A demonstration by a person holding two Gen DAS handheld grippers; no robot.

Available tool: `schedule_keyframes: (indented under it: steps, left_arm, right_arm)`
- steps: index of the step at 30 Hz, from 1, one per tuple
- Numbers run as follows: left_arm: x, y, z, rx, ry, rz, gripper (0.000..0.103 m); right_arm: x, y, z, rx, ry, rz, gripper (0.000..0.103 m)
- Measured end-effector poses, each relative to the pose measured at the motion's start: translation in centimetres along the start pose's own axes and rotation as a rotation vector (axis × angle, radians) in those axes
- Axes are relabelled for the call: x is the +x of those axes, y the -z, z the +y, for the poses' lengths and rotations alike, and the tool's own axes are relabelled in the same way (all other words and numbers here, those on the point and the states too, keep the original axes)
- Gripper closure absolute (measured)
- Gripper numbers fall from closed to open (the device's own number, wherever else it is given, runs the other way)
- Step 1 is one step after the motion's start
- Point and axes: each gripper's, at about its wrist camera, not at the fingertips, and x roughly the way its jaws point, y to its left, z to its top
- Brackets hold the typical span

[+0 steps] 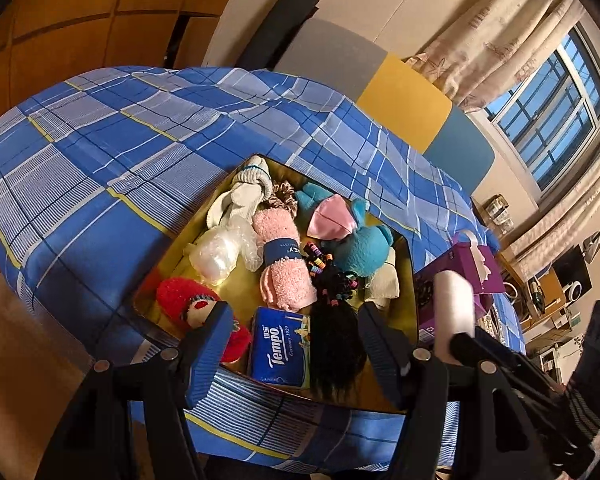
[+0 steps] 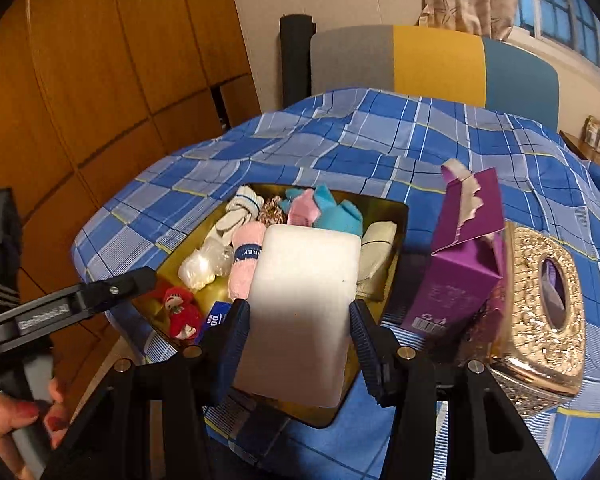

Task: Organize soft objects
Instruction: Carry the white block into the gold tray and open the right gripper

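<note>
Tray: a gold tray [image 1: 404, 248] is sitting on the blue plaid bedspread [image 1: 100, 152], and it is already crowded with soft things.
Already in the tray: white socks [image 1: 244, 196], a clear plastic bundle [image 1: 220, 250], a rolled pink towel [image 1: 284, 264], a blue and pink plush [image 1: 352, 236], a red doll [image 1: 192, 304], a Tempo tissue pack [image 1: 280, 346], a black wig with coloured bands [image 1: 334, 320], a scrunchie [image 1: 282, 196] and a folded cream cloth [image 2: 376, 252] are all lying inside it, most of them touching.
Right gripper: the right gripper [image 2: 298, 320] is squeezing a white foam block [image 2: 304, 312] between its blue pads, holding it up over the near edge of the tray; whether the block is touching anything below, I cannot tell.
Left gripper: the left gripper [image 1: 294, 344] is hanging above the near end of the tray with its jaws spread wide and nothing between them.
Beside the tray: an opened purple box [image 2: 456, 276] and a gold embossed tissue box [image 2: 540, 300] are standing just to the right, on the bedspread.
Progress: I am judging the sorting to be well advanced, with the block looking like one of the last pieces going in.
Left to do: the block is not yet set down, and free space inside looks scarce.
</note>
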Motion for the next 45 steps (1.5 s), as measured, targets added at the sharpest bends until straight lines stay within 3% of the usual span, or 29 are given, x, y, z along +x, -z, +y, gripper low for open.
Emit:
schedule_keyframes:
  steps: [10,24,33,38,41,45]
  left_arm:
    - [-0.6,0.3,0.5,-0.007,-0.001,-0.002,0.038]
    - [-1.1,0.5,0.3,0.021,-0.017,-0.013,0.038]
    - [-1.6,0.6,0.0,0.061,-0.085,-0.029,0.038]
    - [-1.8,0.9,-0.3,0.094,-0.110,-0.030,0.038]
    - [-1.9,0.9,-0.6,0.121,-0.164,-0.028,0.038]
    - [-1.4,1.1,-1.1,0.179,-0.237,-0.011,0.038]
  right_arm:
    - [2.7,0.5,1.7,-0.021,0.073,0.038,0.051]
    - [5.0,1.6,0.3,0.106,0.101,0.085,0.051]
    - [5.0,1.6,-0.7,0.186,0.109,0.074,0.051]
    - [6.2,1.1,-0.4,0.190,0.164,0.068,0.050]
    - [6.9,0.7,0.6,0.127,0.220,0.055,0.048]
    - [8.1,0.9,0.3,0.145,0.246,0.081,0.046]
